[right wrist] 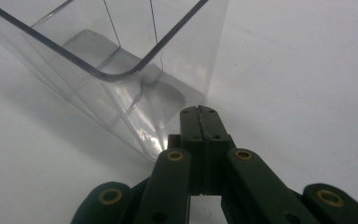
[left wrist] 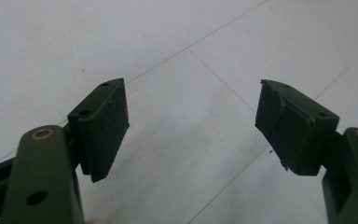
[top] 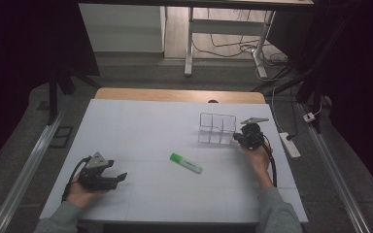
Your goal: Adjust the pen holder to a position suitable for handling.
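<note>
Your left gripper rests jaws apart, well left of the marker. Your right gripper — jaws pressed together, empty — touches the clear organizer, beyond the marker to its right.

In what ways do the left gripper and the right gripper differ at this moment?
The left gripper has its jaws wide apart with only bare white table between them; the right gripper has its jaws pressed together, holding nothing. The left gripper lies near the table's front edge, away from any object, while the right gripper sits at the corner of the clear plastic organizer. Both are black, hand-held, and low over the table.
</note>
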The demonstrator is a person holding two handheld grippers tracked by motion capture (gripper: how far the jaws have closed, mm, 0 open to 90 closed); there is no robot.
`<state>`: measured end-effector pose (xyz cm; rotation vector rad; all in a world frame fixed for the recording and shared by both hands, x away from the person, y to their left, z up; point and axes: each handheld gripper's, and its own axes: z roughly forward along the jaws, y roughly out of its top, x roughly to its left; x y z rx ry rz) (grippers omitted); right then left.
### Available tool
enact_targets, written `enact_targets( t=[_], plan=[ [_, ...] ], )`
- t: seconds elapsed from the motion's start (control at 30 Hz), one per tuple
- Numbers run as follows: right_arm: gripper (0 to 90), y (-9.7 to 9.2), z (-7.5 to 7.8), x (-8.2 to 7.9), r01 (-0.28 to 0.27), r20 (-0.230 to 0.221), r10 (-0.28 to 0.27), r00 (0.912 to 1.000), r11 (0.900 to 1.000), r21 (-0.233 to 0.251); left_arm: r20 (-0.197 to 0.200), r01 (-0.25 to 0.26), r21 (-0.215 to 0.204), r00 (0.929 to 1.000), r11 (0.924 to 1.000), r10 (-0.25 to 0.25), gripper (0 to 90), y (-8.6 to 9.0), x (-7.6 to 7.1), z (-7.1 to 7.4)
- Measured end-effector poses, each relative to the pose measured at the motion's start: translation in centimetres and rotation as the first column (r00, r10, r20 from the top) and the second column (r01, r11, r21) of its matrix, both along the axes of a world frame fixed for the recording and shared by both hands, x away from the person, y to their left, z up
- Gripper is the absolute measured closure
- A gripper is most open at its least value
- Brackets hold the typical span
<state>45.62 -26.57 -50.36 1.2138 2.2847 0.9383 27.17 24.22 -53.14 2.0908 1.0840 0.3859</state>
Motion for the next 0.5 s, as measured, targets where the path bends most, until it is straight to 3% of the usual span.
enact_targets(
  t=[0.23, 0.5],
  plan=[
    [89.3, 0.2, 0.0, 0.0, 0.001, 0.007, -0.001, 1.0, 0.9997, 0.024, 0.0, 0.001, 0.003, 1.0, 1.0, -0.001, 25.4, 0.0, 0.0, 0.0],
    [89.3, 1.9, 0.1, 0.0, -0.039, 0.006, 0.039, 0.9992, 0.9992, 0.007, -0.004, 0.004, 0.005, 1.0, 1.0, -0.004, 25.4, -0.1, 0.1, -0.1]
  ],
)
